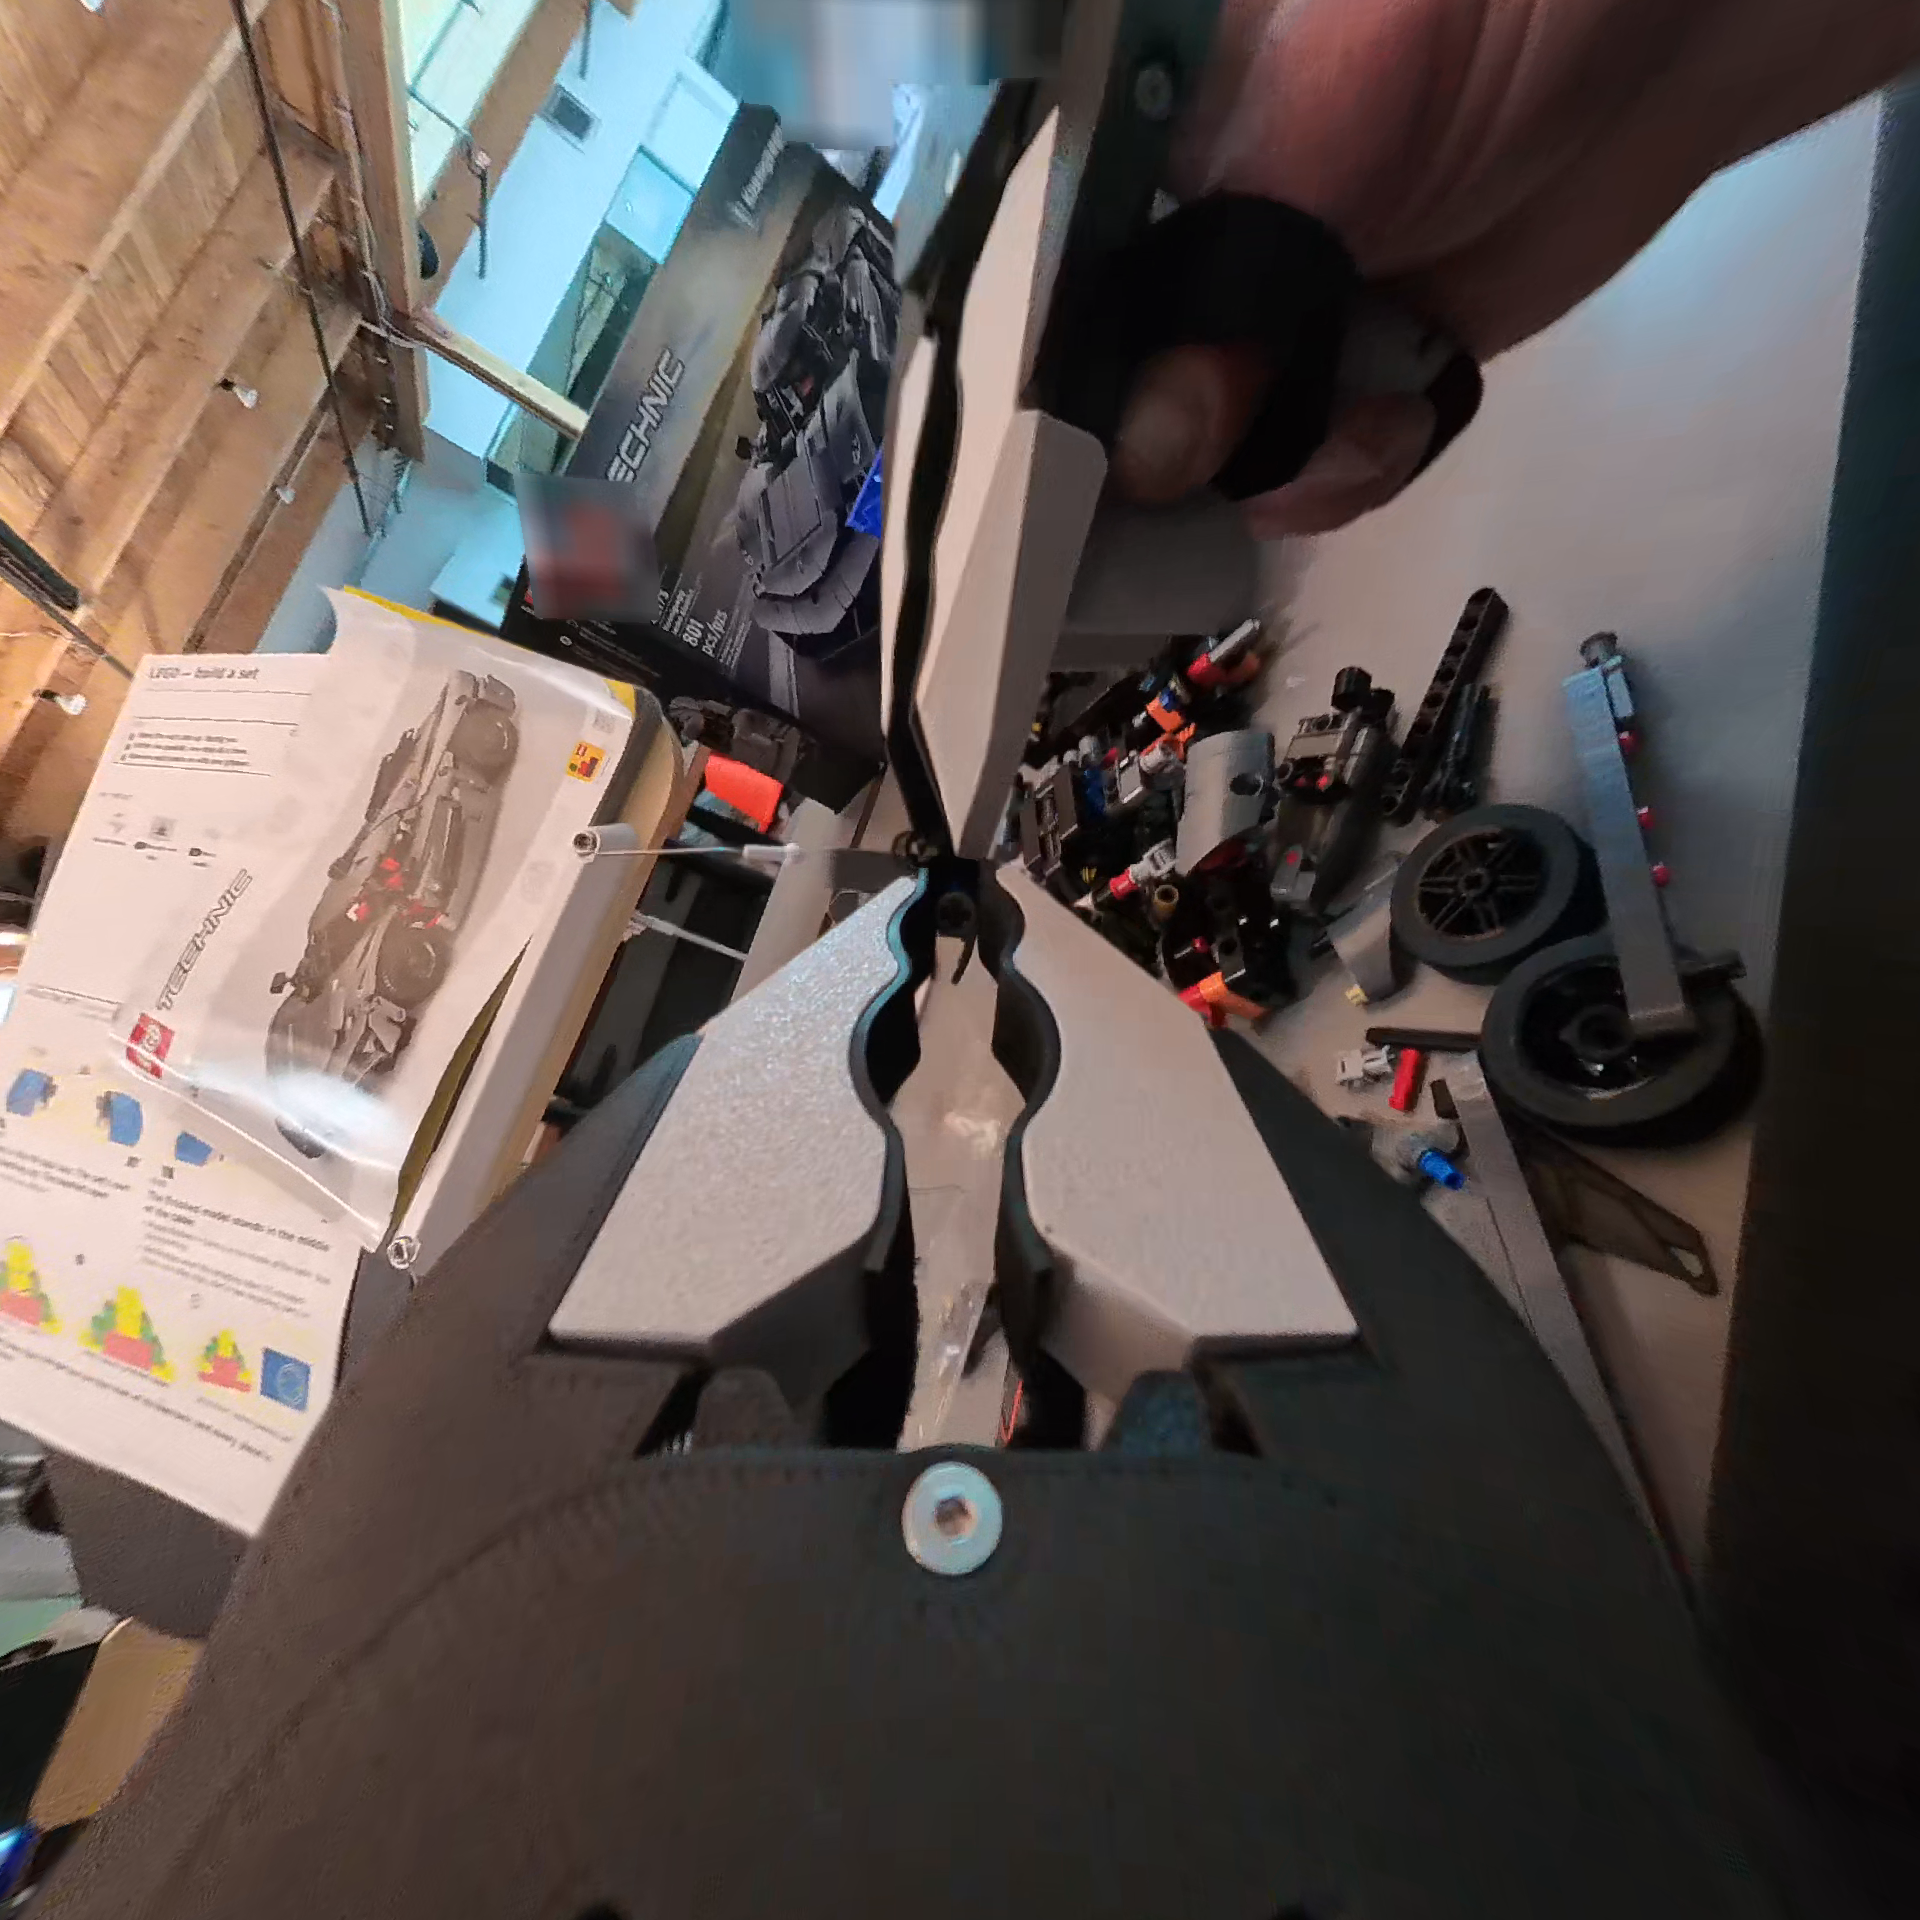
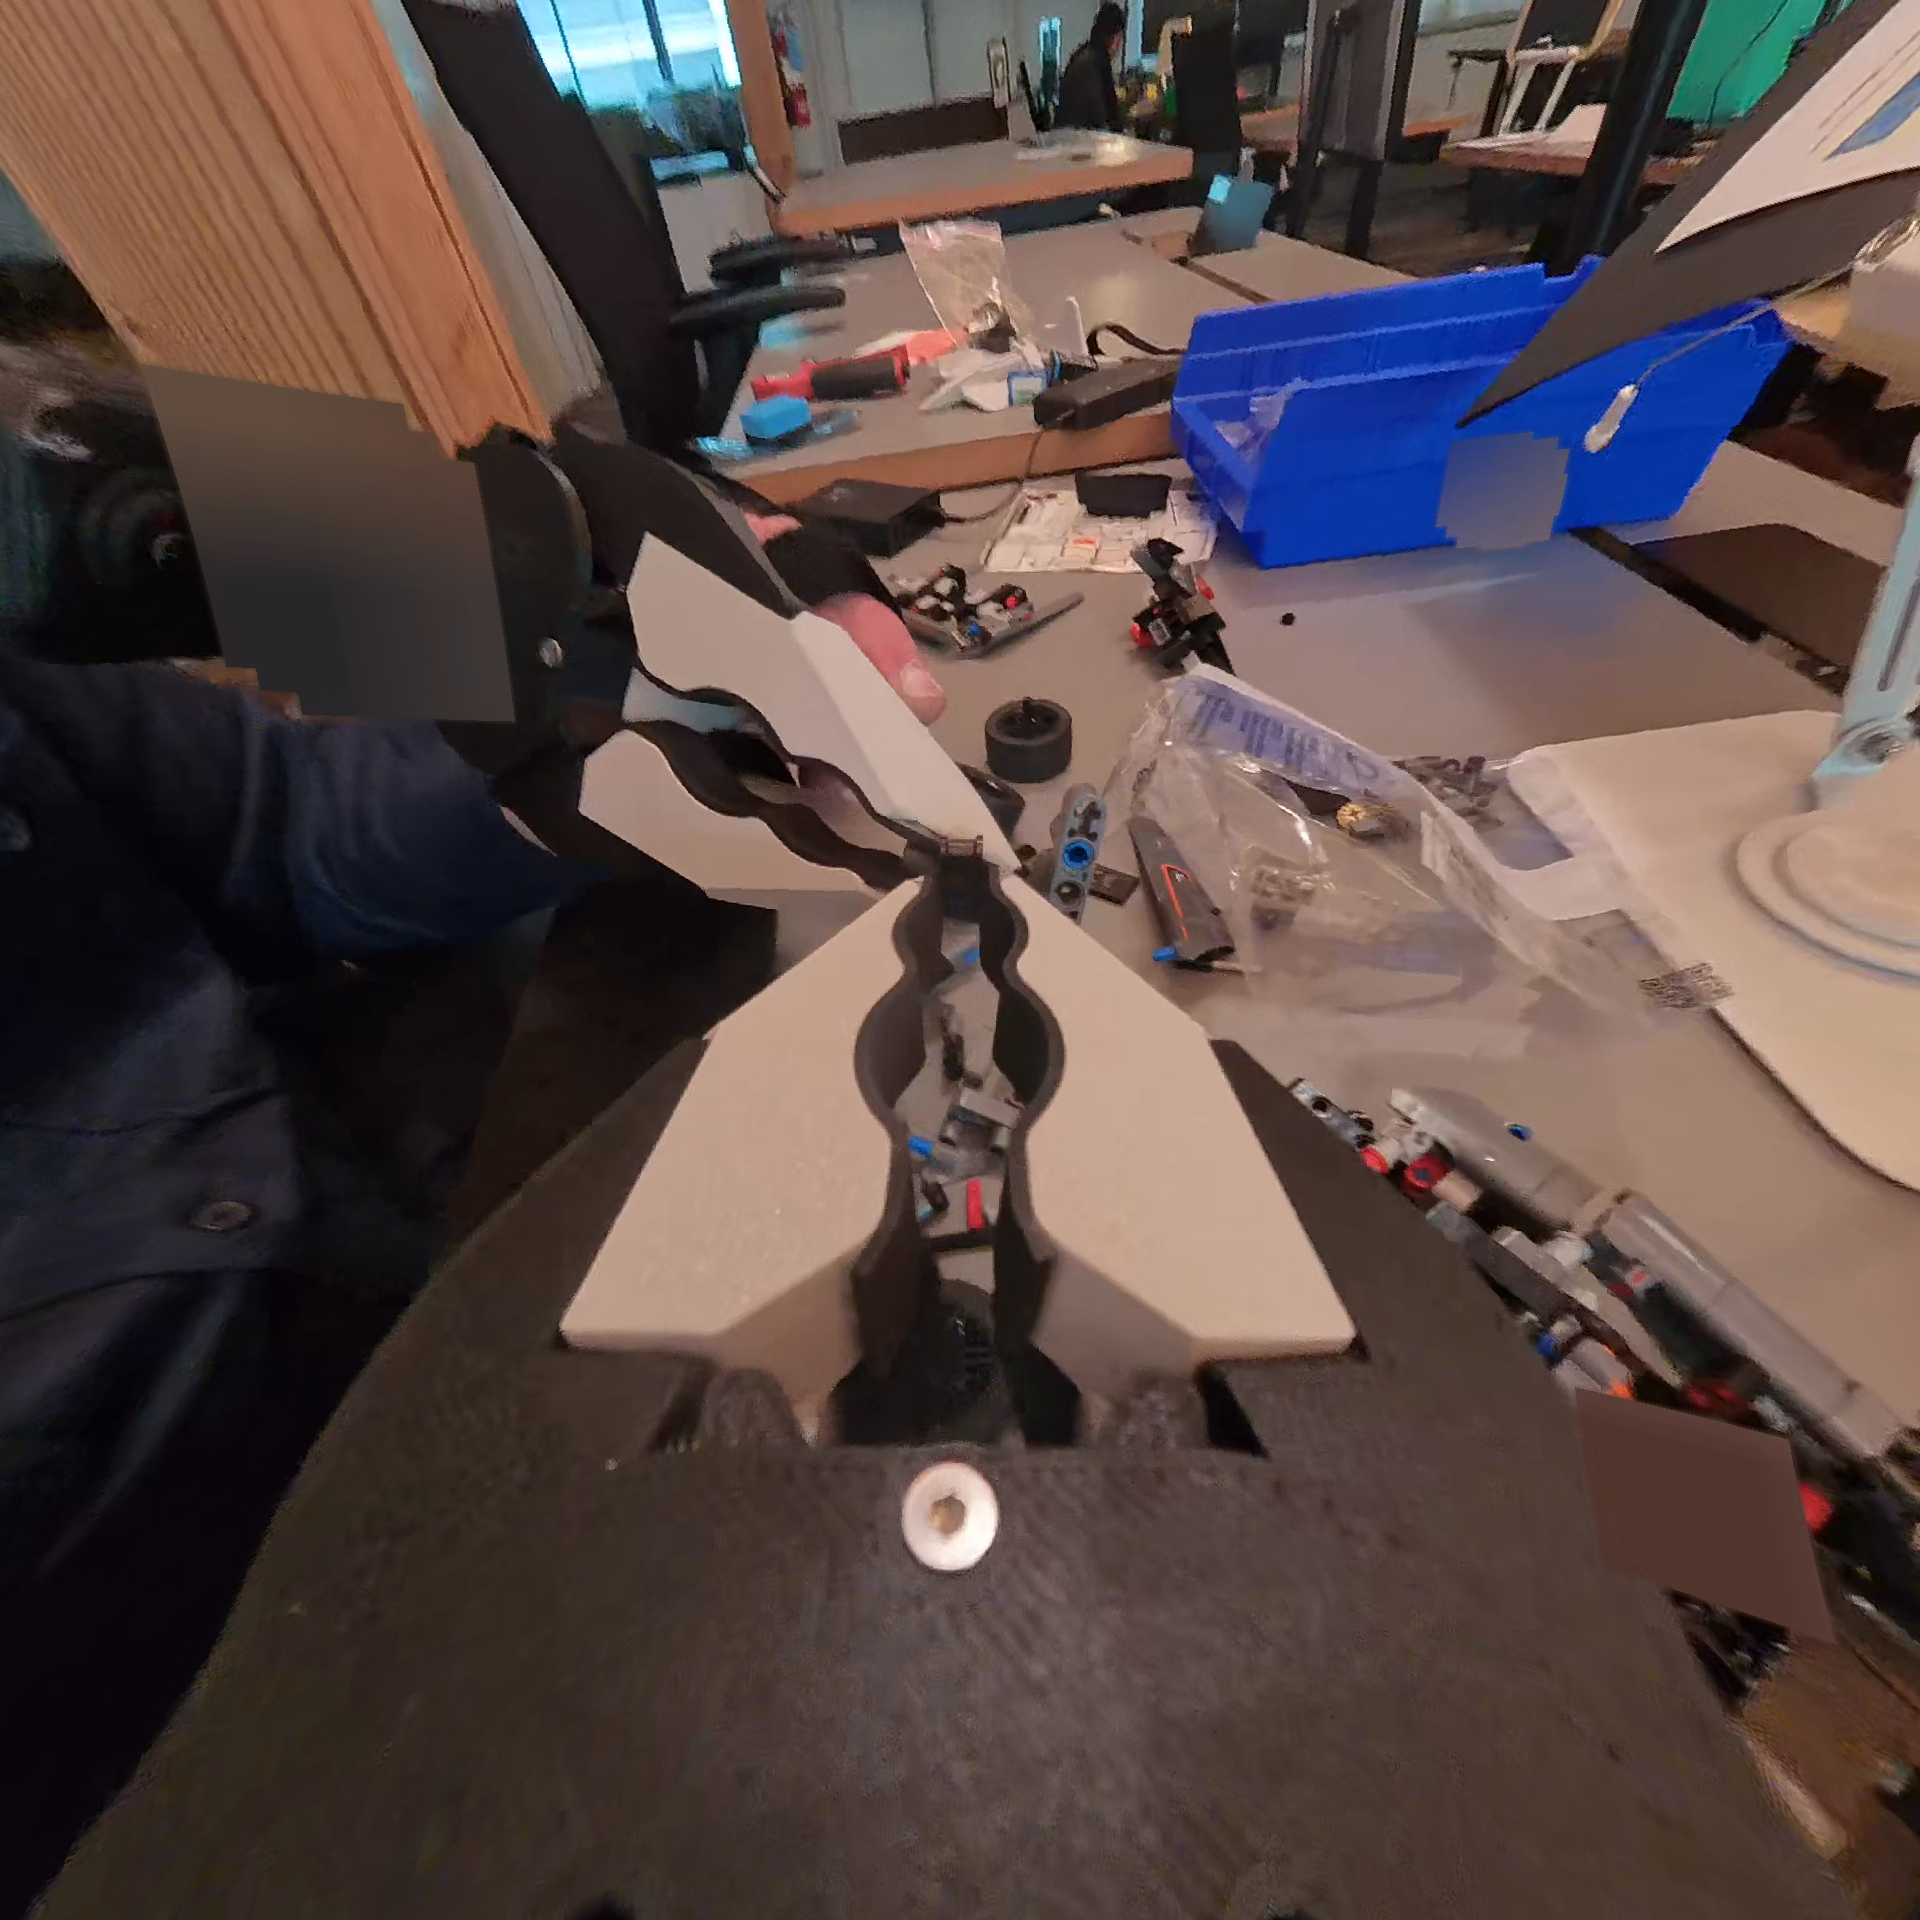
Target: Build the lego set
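- While both grippers meet tip to tip above the grey surface (image 2: 1455, 665), a small black Lego piece (image 1: 951, 914) sits pinched at the meeting point.
- Left gripper (image 1: 951, 883): fingers drawn together at the tips, clamped on the small black Lego piece; only a narrow gap shows further back between the wavy black pads.
- Right gripper (image 2: 961, 868): fingertips likewise closed on the same piece; in the left wrist view it enters from above, held by a hand (image 1: 1351, 312) in a black fingerless glove.
- Exact shape of the pinched piece cannot be made out; it is tiny and partly hidden by the pads.
- Loose Lego parts (image 1: 1195, 831) lie heaped on the surface beyond the tips: black, grey, red, orange and blue pieces.
- Two black wheels (image 1: 1486, 883) lie to the right of that heap, with a long grey beam assembly (image 1: 1621, 831) lying across the nearer one.
- Set box (image 1: 748, 416) stands behind the heap; instruction sheet (image 1: 260, 935) hangs clipped up at left.
- Right wrist view: a partly built grey chassis section (image 2: 1558, 1247) lies at lower right, a clear plastic bag (image 2: 1351, 831) past the tips, a lone black tyre (image 2: 1027, 738) near it.
- Blue storage bin (image 2: 1403, 416) sits farther back on the surface.
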Demonstrator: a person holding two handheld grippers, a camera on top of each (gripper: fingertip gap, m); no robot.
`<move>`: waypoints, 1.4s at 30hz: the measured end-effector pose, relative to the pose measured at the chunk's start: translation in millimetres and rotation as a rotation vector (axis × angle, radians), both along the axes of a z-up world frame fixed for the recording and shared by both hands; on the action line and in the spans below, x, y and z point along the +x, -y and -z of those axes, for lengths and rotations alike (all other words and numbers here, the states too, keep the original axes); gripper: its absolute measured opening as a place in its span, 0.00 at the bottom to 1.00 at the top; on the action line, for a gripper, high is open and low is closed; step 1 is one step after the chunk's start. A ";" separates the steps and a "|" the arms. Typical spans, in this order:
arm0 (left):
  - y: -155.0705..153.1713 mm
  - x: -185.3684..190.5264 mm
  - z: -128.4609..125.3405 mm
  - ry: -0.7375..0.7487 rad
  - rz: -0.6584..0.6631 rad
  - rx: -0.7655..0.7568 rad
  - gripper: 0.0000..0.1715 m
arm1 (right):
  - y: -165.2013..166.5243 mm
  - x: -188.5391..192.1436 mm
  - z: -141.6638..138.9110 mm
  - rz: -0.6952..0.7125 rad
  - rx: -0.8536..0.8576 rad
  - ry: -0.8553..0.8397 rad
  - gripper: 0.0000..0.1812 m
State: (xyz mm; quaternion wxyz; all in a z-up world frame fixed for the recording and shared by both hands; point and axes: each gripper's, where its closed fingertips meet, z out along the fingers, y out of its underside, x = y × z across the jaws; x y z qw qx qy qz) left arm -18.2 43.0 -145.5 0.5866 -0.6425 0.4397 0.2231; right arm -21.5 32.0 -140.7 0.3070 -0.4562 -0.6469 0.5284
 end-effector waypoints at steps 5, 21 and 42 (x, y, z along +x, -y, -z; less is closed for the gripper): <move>0.6 -30.9 3.5 -0.077 -0.136 -0.021 0.03 | -19.4 17.0 -17.7 0.036 0.027 -0.068 0.03; 6.5 -3.0 0.2 0.360 0.161 -0.157 0.02 | -17.8 -1.7 19.5 0.091 0.350 0.019 0.20; 22.9 15.4 -16.9 0.631 0.380 -0.247 0.02 | 1.2 7.9 -6.3 -0.032 0.127 -0.080 0.16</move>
